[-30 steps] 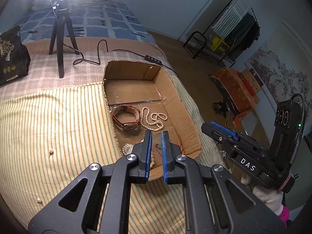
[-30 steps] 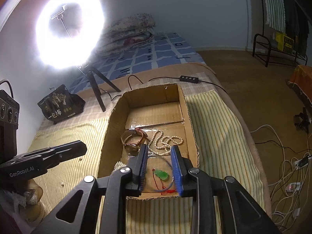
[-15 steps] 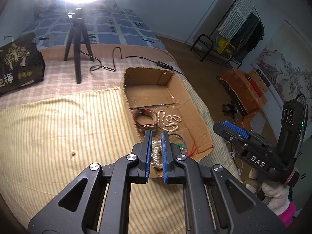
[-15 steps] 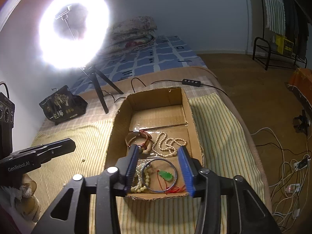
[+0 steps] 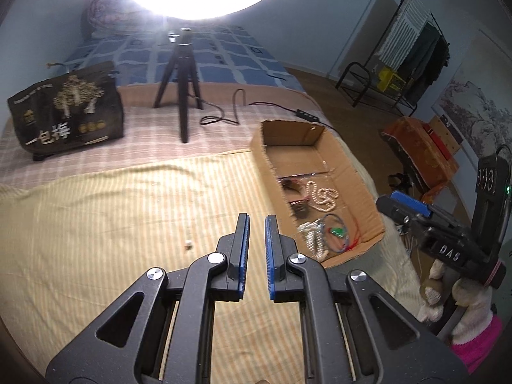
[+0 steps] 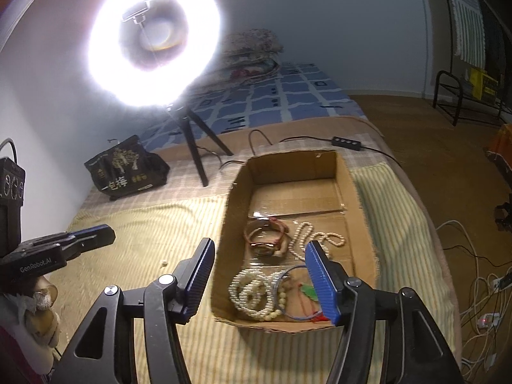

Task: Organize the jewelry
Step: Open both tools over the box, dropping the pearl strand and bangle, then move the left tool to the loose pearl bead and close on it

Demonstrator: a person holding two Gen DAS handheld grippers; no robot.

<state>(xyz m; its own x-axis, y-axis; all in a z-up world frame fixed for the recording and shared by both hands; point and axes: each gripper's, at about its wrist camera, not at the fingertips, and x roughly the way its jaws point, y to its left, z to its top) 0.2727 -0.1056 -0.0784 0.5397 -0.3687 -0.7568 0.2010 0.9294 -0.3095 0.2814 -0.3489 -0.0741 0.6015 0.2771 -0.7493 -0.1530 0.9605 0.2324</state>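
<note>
An open cardboard box (image 6: pixel 361 224) lies on the striped bedcover; it also shows in the left wrist view (image 5: pixel 364 188). Inside lie a watch (image 6: pixel 267 243), a pearl necklace (image 6: pixel 307 240), pearl bracelets (image 6: pixel 252 292), a thin blue bangle (image 6: pixel 294 268) and a green pendant on red cord (image 6: pixel 308 291). My right gripper (image 6: pixel 262 275) is wide open and empty above the box's near end. My left gripper (image 5: pixel 257 233) is empty, its jaws a narrow gap apart, over the cover left of the box. A small loose bead (image 5: pixel 188 244) lies on the cover.
A ring light on a black tripod (image 5: pixel 182 96) stands behind the box, its cable (image 5: pixel 230 115) trailing past. A black printed bag (image 5: pixel 67 112) sits at the back left. The bed edge drops off right of the box, with cables on the floor (image 6: pixel 480 288).
My right gripper has opened wide and pulled back from the pendant, leaving it in the box. My left gripper has drawn back and swung left, away from the box.
</note>
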